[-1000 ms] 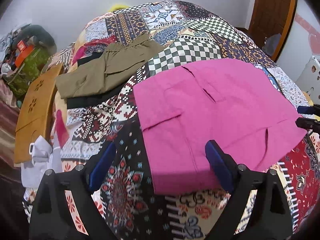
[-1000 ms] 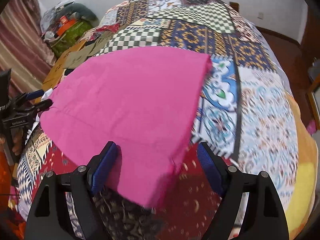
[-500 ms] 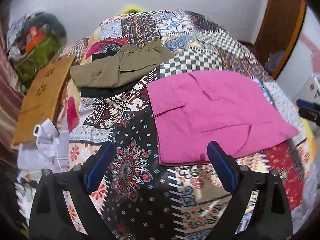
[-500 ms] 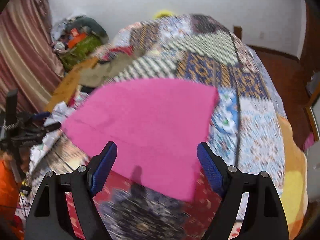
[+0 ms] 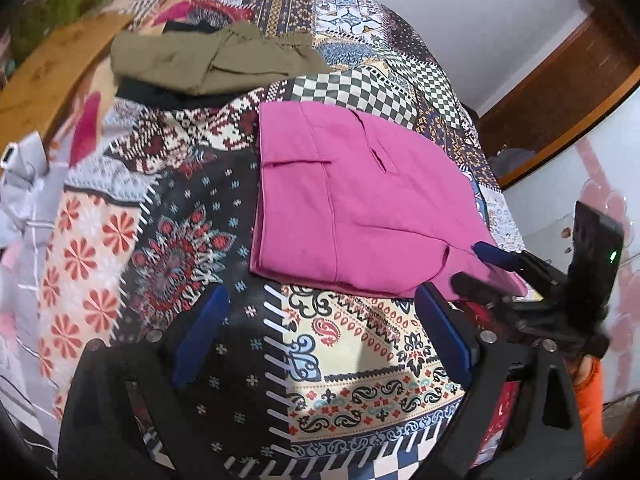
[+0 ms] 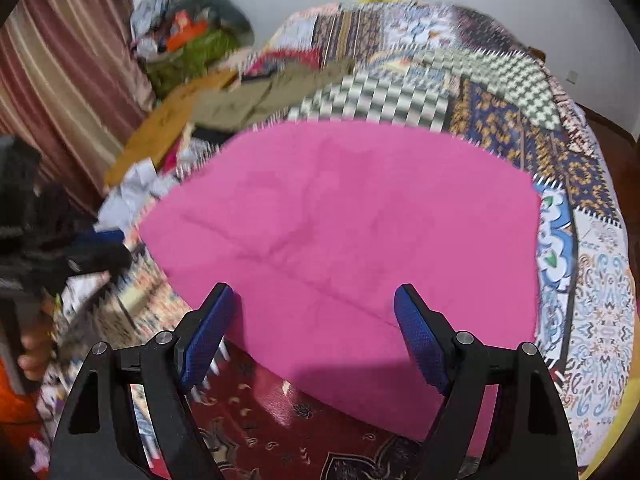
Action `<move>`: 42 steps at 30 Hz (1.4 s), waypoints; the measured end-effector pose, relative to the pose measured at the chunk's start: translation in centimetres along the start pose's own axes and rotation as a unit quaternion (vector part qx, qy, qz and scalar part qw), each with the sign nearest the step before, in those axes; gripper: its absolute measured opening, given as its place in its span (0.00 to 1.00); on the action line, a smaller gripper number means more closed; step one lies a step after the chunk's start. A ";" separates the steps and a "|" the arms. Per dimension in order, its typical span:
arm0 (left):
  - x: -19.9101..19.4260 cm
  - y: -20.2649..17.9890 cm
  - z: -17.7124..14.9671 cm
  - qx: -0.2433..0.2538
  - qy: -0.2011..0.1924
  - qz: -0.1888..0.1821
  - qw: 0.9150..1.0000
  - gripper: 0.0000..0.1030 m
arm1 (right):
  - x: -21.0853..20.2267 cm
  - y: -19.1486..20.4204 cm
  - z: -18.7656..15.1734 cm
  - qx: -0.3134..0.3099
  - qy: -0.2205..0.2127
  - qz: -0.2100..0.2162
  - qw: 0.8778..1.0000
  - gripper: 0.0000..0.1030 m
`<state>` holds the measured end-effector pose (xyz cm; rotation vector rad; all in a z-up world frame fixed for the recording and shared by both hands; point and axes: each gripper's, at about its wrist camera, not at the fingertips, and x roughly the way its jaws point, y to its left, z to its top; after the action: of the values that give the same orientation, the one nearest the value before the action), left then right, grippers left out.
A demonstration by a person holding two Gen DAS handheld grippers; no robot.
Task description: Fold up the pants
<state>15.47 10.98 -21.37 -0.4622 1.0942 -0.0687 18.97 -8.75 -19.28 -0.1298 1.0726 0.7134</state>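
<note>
Colourful patchwork bedspread (image 5: 360,364) covers the bed. Folded pink cotton pants (image 5: 360,200) lie flat on it. Left tool (image 5: 320,336) and right tool (image 6: 316,328) both hang open, holding nothing. Olive green pants (image 5: 208,60) lie farther back.
</note>
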 end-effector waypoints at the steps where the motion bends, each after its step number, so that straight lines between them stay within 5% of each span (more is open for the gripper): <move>1: 0.2 0.1 0.0 -0.006 0.006 -0.014 1.000 0.92 | -0.1 0.1 -0.2 -0.013 0.000 -0.008 1.000 0.78; 10: 2.6 0.7 1.0 -0.074 0.036 -0.126 0.989 0.98 | -0.1 0.2 -0.3 -0.023 -0.004 -0.003 1.000 0.82; 16: 3.8 1.9 3.6 -0.125 0.035 -0.156 0.979 0.93 | 0.1 0.2 -0.4 -0.019 -0.006 0.003 1.000 0.83; 18: 3.7 1.8 3.9 -0.125 0.027 -0.138 0.982 0.74 | 0.1 0.1 -0.5 -0.018 -0.009 0.006 1.000 0.83; 20: 3.6 1.7 4.2 -0.113 0.021 -0.102 0.988 0.41 | 0.0 0.1 -0.5 -0.016 -0.011 0.008 1.000 0.83; 22: 3.5 1.8 4.0 -0.107 0.017 -0.080 0.991 0.27 | 0.0 0.0 -0.5 -0.012 -0.013 0.012 1.000 0.83; 25: 2.7 1.8 3.6 -0.095 0.002 -0.068 0.993 0.24 | -0.3 -0.2 -0.5 -0.004 -0.016 0.019 1.000 0.83; 28: 0.6 0.8 3.0 -0.040 -0.035 0.007 0.999 0.23 | -1.1 -1.3 -0.7 0.035 -0.028 0.056 0.997 0.81; 31: -1.4 0.0 2.3 0.011 -0.063 0.064 0.996 0.23 | -2.3 -2.5 -1.1 0.063 -0.040 0.044 0.996 0.81; 34: -3.4 -0.4 1.6 0.054 -0.092 0.124 0.986 0.23 | -3.3 -3.1 -1.8 0.061 -0.045 0.012 0.997 0.81; 38: -5.7 -1.6 0.8 0.103 -0.146 0.212 0.961 0.23 | -3.9 -3.2 -3.2 0.037 -0.037 -0.023 0.998 0.81; 42: -6.5 -3.4 1.1 0.133 -0.176 0.230 0.948 0.23 | -3.2 -3.4 -4.0 0.032 -0.028 -0.026 0.999 0.82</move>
<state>14.00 10.06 -14.20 0.0339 0.8000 0.2670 17.05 -14.60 -19.38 -0.0823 1.0345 0.6321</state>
